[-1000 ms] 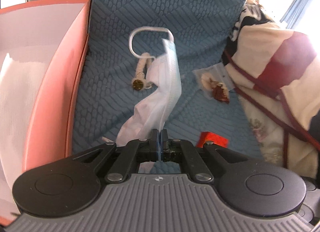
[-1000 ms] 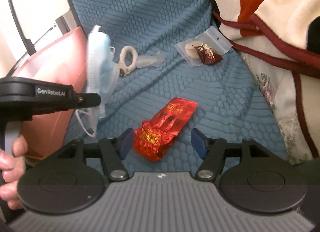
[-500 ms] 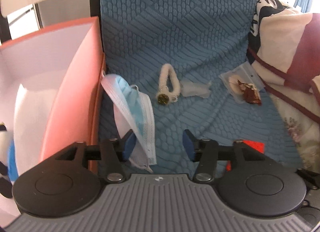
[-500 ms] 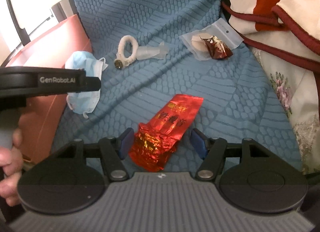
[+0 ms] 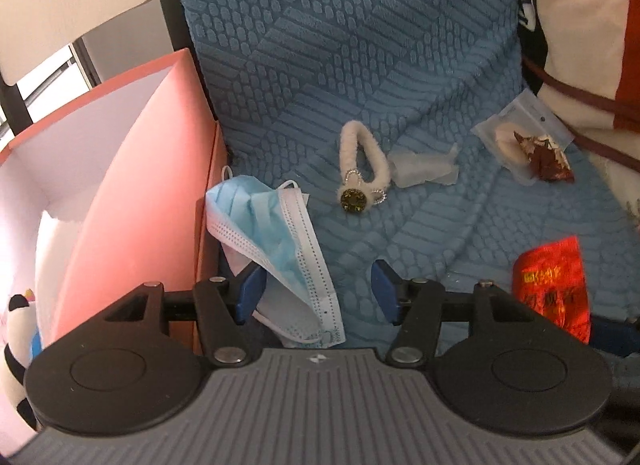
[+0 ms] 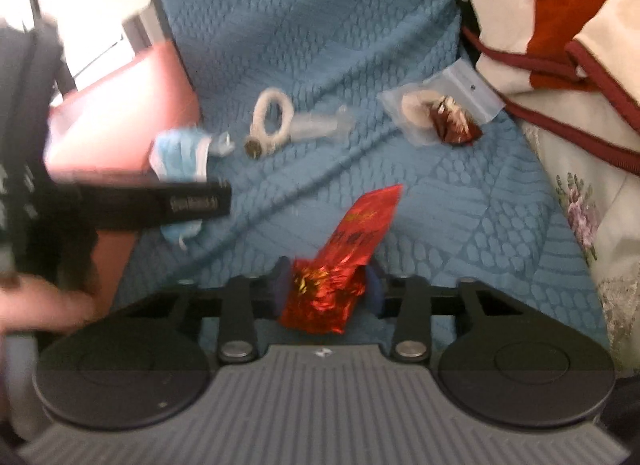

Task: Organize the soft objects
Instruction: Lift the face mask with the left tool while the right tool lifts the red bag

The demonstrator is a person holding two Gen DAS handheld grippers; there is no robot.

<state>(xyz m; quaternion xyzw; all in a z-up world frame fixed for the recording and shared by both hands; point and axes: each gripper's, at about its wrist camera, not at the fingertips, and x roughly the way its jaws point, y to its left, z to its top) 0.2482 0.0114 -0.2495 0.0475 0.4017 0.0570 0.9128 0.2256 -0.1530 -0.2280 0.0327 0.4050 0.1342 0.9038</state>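
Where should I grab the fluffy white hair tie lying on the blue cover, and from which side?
Grip one fuzzy side of the hair tie, about midway up the loop, coming from above. It lies flat on the cover, so the pads can straddle one strand through the open middle. Probably avoid the hard round ornament.

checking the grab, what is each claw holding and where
Right claw is closing on the red foil packet's crumpled near end. Left claw is open, holding nothing.

A blue textured cover (image 5: 360,45) carries the items. At centre lies a white fluffy hair tie (image 5: 362,163); a clear wrapper (image 5: 424,169) touches it at 3 o'clock, a bagged snack packet (image 5: 524,145) farther that way. A blue face mask (image 5: 276,249) lies at 7 o'clock against a pink box (image 5: 132,193), a red foil packet (image 5: 554,285) at 4 o'clock.
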